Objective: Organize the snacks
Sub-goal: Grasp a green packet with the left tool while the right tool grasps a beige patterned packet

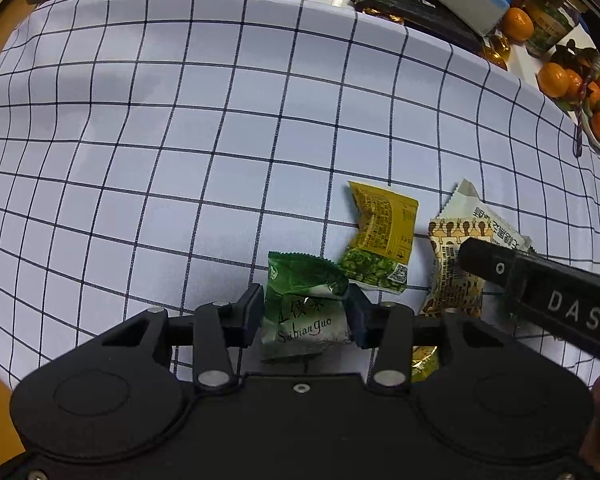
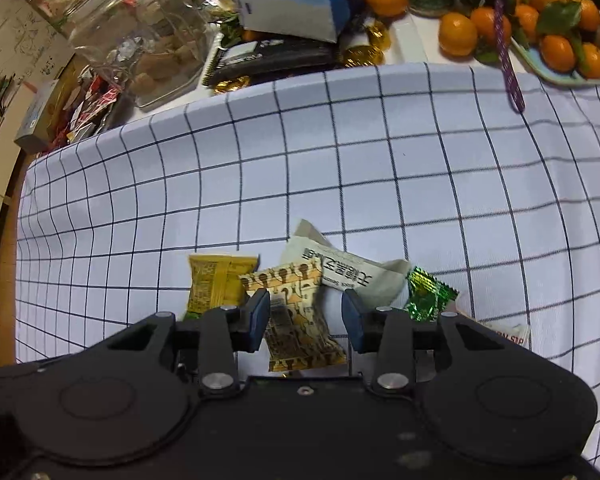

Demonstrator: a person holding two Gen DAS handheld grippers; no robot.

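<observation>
Behind checked cloth (image 2: 340,168), cookie-filled jar (image 2: 148,36).

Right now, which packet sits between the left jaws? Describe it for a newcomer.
On the checked tablecloth, find the snack cluster nearest the cameras. The green packet is leftmost, beside the yellow packet. Only it is green and white with "Suibianguo" lettering.

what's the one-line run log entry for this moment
left gripper: shut on green packet | right gripper: open around tan patterned packet | yellow packet: on checked cloth
</observation>
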